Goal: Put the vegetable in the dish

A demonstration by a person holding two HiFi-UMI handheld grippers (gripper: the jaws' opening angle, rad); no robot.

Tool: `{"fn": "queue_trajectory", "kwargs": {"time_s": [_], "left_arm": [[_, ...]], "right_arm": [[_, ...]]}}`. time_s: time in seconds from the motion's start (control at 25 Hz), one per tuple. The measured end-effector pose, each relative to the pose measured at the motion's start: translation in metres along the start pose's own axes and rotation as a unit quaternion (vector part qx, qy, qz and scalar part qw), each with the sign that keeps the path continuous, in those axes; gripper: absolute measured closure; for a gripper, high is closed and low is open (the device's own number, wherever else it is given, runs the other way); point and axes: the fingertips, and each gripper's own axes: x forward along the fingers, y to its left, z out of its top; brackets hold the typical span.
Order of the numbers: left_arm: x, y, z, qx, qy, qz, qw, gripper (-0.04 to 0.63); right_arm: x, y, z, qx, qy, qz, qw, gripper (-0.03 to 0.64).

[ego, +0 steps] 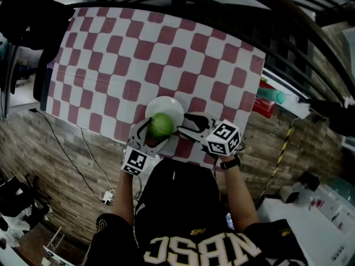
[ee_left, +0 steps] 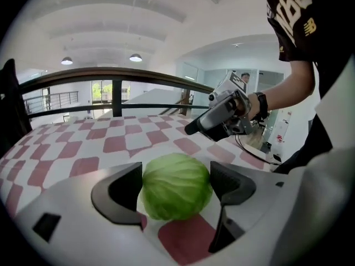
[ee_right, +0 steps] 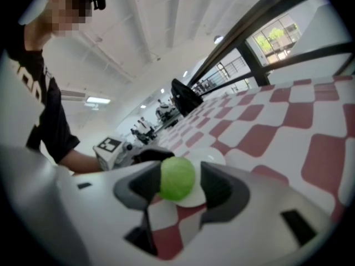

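A table under a red-and-white checked cloth [ego: 166, 49] fills the scene ahead of both hand-held tools. The left gripper [ee_left: 176, 186] has its dark jaws pressed against either flank of a round green cabbage [ee_left: 177, 176], which fills the gap between them. The right gripper [ee_right: 178, 183] hovers just beside the left gripper's tips, to their right. Its jaws are spread with nothing between the pads, and they point across at the cabbage. Its marker cube [ego: 223, 138] sits back toward the person's wrist. A white dish [ego: 169, 105] lies just ahead of the left gripper's jaws. The cabbage overlaps the dish's rim on the side nearest the tool. Whether it rests on the rim or is held clear of it cannot be told.
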Motion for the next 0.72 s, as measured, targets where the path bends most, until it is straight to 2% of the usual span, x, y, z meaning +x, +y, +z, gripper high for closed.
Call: {"fn": "queue_trajectory", "kwargs": {"time_s": [0.2,0.48,0.6,0.72], "left_arm": [[0.03,0.008,0.013,0.004,-0.005,0.023,0.9997,0.198],[0.039,0.025,0.013,0.014,0.019,0.048,0.9986,0.196],[0.023,0.023,0.032,-0.02,-0.008,0.059,0.998,0.196],[-0.001,0.034,0.07,-0.05,-0.055,0.089,0.9933,0.198]], "right_arm": [[0.0,-0.001,-0.003,0.001,0.0,-0.007,1.0,0.384],[-0.008,-0.006,0.017,-0.008,-0.028,-0.028,0.999,0.385],[-0.015,0.007,0.034,-0.019,-0.049,-0.043,0.998,0.385],[-0.024,0.018,0.064,-0.05,-0.081,-0.084,0.992,0.397]]}}
